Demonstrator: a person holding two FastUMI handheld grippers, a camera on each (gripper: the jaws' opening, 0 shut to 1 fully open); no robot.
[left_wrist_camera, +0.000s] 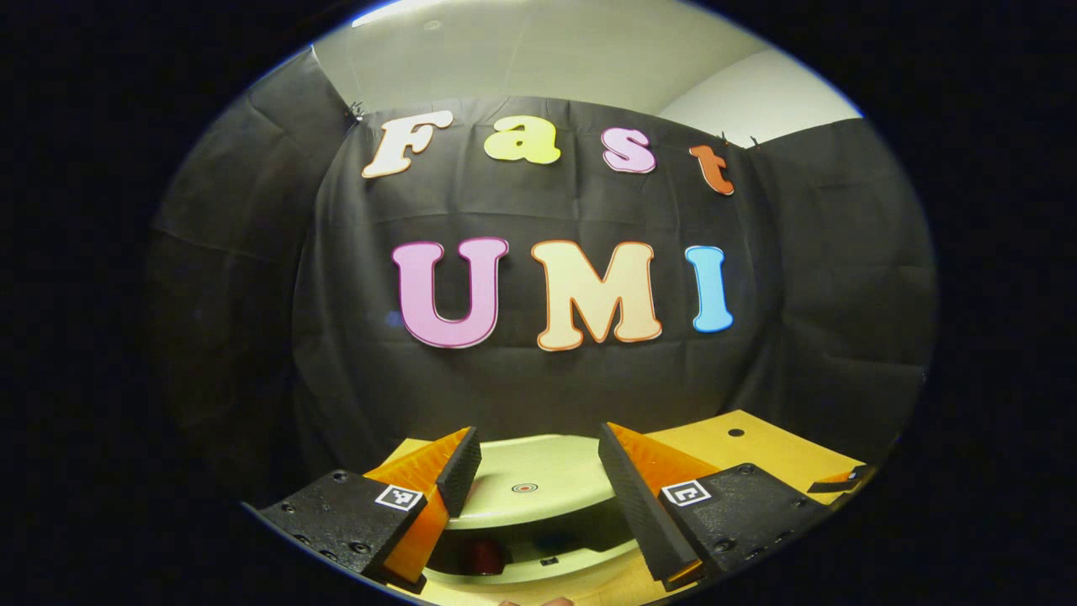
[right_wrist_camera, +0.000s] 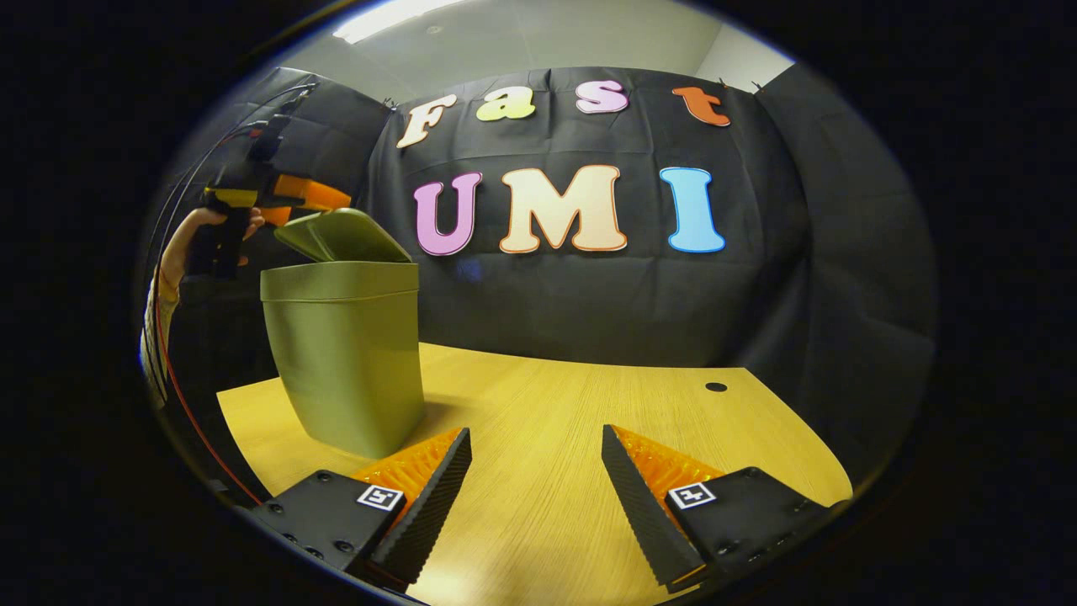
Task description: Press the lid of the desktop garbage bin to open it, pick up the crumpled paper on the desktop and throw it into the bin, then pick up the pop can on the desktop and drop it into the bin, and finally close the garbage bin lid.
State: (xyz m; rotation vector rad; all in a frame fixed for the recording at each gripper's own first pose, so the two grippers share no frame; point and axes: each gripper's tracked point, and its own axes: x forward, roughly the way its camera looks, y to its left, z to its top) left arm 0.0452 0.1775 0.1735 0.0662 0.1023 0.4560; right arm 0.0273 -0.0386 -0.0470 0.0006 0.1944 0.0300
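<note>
olive-green plastic desktop bin (right_wrist_camera: 345, 353) left of centre in right gripper view, on light wooden desk (right_wrist_camera: 572, 421); lid (right_wrist_camera: 341, 236) tilted up (red can inside (left_wrist_camera: 481, 555)). left gripper (left_wrist_camera: 538, 497) above lid, fingers wide apart, empty. right gripper (right_wrist_camera: 537, 497) same, low over desk.

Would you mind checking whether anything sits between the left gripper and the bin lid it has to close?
Nothing visible does. The left gripper hangs open right above the raised lid; the right gripper view also shows that lid tilted up over the bin, nothing resting on it.
</note>
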